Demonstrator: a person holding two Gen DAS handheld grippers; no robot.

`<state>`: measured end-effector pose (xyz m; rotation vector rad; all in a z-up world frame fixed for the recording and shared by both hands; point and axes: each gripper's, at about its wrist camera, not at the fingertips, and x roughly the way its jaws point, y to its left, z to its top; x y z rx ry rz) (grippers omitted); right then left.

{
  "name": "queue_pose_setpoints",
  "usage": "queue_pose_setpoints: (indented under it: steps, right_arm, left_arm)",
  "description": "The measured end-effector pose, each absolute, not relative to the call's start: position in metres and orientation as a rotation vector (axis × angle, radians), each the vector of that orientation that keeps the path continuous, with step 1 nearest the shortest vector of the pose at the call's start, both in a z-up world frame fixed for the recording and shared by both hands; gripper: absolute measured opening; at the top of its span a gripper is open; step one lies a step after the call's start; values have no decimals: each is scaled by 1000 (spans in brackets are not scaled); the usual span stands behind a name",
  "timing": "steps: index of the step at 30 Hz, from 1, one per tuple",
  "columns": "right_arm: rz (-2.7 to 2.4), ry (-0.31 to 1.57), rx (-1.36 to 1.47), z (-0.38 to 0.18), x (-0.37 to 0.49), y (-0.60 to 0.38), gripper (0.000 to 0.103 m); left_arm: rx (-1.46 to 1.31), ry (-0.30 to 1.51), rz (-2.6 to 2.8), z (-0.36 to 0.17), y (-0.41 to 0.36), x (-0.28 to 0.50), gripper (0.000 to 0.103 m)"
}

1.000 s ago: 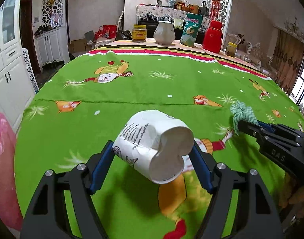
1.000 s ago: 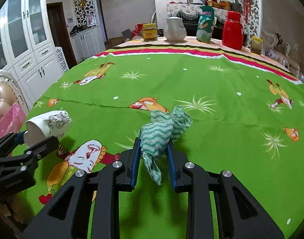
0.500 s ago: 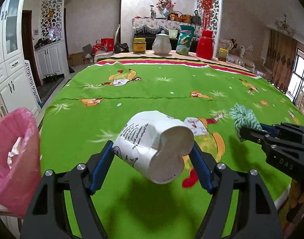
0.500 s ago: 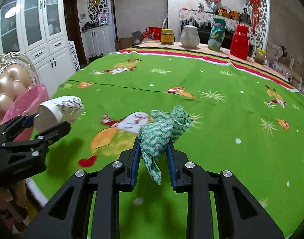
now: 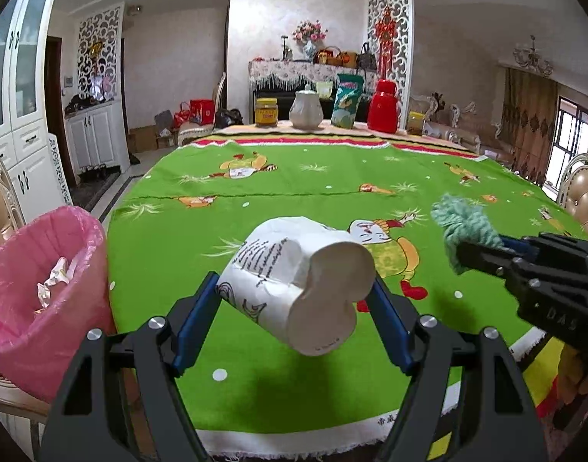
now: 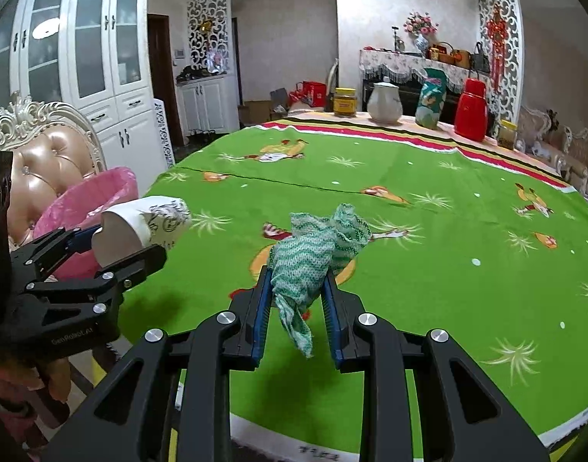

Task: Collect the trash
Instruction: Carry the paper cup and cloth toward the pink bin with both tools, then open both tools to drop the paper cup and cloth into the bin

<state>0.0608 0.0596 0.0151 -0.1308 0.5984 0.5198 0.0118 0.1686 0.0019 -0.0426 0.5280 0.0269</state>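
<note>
Both grippers have drawn back toward the near edge of the counter (image 5: 294,177) since a second ago, bringing the pink-lined bin (image 5: 44,292) fully into the left wrist view. The left gripper (image 5: 294,300) has its fingers (image 5: 196,319) clamped on a crushed white paper cup (image 5: 298,281), held on its side above the green cartoon-print cloth (the cup's base faces the camera). The right gripper (image 6: 296,300) has its fingers (image 6: 261,308) pressed together on a green-and-white knitted rag (image 6: 317,254), one end dangling below them. The bin stands just beside the counter's left edge, crumpled paper (image 5: 53,277) inside it. A jar (image 5: 266,111), white teapot (image 5: 305,109) and red flask (image 5: 384,111) line the far edge
</note>
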Motion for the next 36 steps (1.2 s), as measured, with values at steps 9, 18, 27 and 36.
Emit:
queue_pose_setpoints:
  steps: [9,18,27,36]
  right_arm:
    - [550,593,-143,16,52,76,26]
    - [642,570,-141,23,49,107,26]
    - [765,545,-186,30,43,162,26]
    - [930,524,-241,41,43,236,26]
  left_arm:
    - [-42,484,50,11,179,1,73]
    - [-39,461,117,19,208,-18,73]
    - [-81,410,232,36,267,-47,73]
    - [-110,403,396,45,347,-82,73]
